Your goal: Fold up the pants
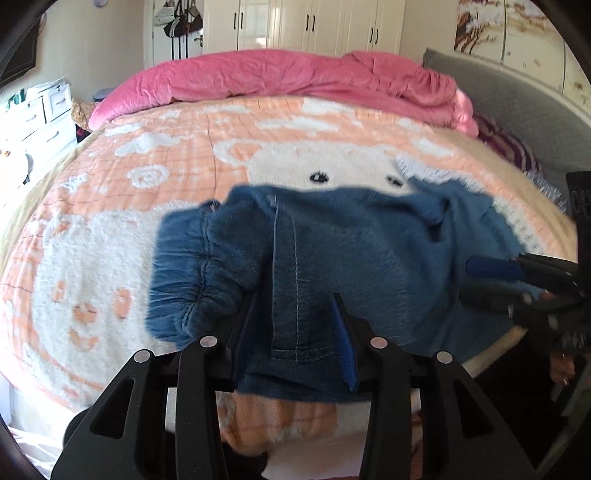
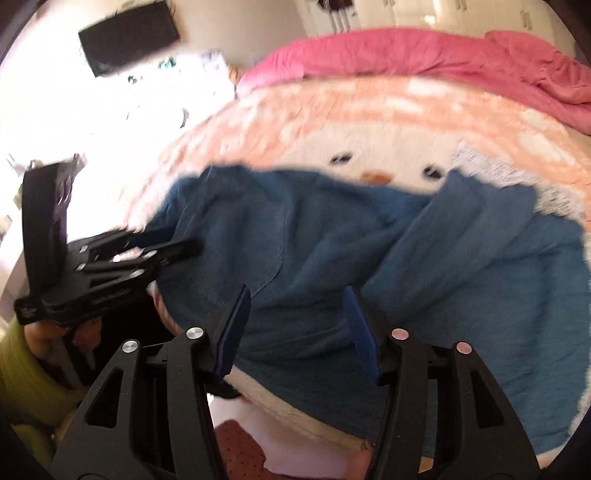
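Lying bunched on the blanket (image 1: 110,229), pants (image 1: 332,240) between left gripper (image 1: 295,317) fingers.

Bright daylight; right view motion-blurred, overexposed left.

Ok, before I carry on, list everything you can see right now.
pants: one, blue denim, crumpled on the near part of the bed
blanket: one, peach and white, covering the bed
quilt: one, pink, bunched along the bed's far side
headboard: one, grey, right end of the bed
wardrobe: one, white, behind the bed
left gripper: one, black, jaws closed on a fold of the pants
right gripper: one, black, jaws open over the pants
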A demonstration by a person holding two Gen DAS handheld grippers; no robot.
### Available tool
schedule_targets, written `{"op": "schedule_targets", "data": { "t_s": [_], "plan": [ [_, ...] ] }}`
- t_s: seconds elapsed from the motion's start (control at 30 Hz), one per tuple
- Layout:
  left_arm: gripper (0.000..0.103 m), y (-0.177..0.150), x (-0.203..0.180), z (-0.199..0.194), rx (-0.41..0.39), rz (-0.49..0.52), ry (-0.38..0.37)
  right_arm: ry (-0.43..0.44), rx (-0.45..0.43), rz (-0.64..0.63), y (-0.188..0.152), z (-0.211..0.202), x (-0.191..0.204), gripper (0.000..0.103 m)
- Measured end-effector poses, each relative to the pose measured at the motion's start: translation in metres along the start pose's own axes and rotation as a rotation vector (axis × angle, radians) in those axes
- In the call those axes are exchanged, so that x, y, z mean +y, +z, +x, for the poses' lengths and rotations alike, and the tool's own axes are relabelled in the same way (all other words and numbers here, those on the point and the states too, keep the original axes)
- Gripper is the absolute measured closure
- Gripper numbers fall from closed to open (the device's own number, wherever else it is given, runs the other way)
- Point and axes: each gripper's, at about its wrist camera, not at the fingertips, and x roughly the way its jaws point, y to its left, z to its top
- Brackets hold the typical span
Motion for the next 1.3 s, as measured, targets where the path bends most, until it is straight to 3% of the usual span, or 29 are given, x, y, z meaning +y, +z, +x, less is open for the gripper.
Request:
{"op": "schedule_targets", "data": {
  "t_s": [0.1, 0.23, 0.4, 0.53, 0.67, 0.8, 1.0, 1.3],
  "plan": [
    [0.052, 0.008, -0.005, -0.034, -0.088, 0.024, 0.028, -0.048, -0.053, 0.075, 0.01, -0.02, -0.026, 0.052],
    [0.049, 0.023, -0.02, -0.061, -0.158, 0.06, 0.01, -0.143, -0.084, 0.133, 0.012, -0.031, -0.057, 0.05],
    [0.049, 0.043, -0.059, -0.034, -0.07, 0.077, -0.167, -0.184, -0.107, 0.21, 0.015, -0.038, -0.087, 0.044],
    [0.049, 0.051, -0.094, 0.002, 0.023, 0.117, -0.258, -0.216, -0.133, 0.223, 0.021, -0.05, -0.099, 0.039],
    [0.064, 0.054, -0.118, 0.043, 0.139, 0.122, -0.323, -0.239, -0.136, 0.221, 0.029, -0.058, -0.109, 0.036],
    [0.073, 0.046, -0.117, 0.074, 0.201, 0.076, -0.308, -0.255, -0.115, 0.186, 0.042, -0.051, -0.109, 0.036],
    [0.092, 0.029, -0.119, 0.09, 0.186, 0.075, -0.403, -0.283, -0.033, 0.103, 0.073, -0.011, -0.106, 0.035],
    [0.095, 0.019, -0.126, 0.088, 0.126, 0.149, -0.446, -0.391, 0.109, 0.02, 0.132, 0.085, -0.105, 0.035]
  ]
}}
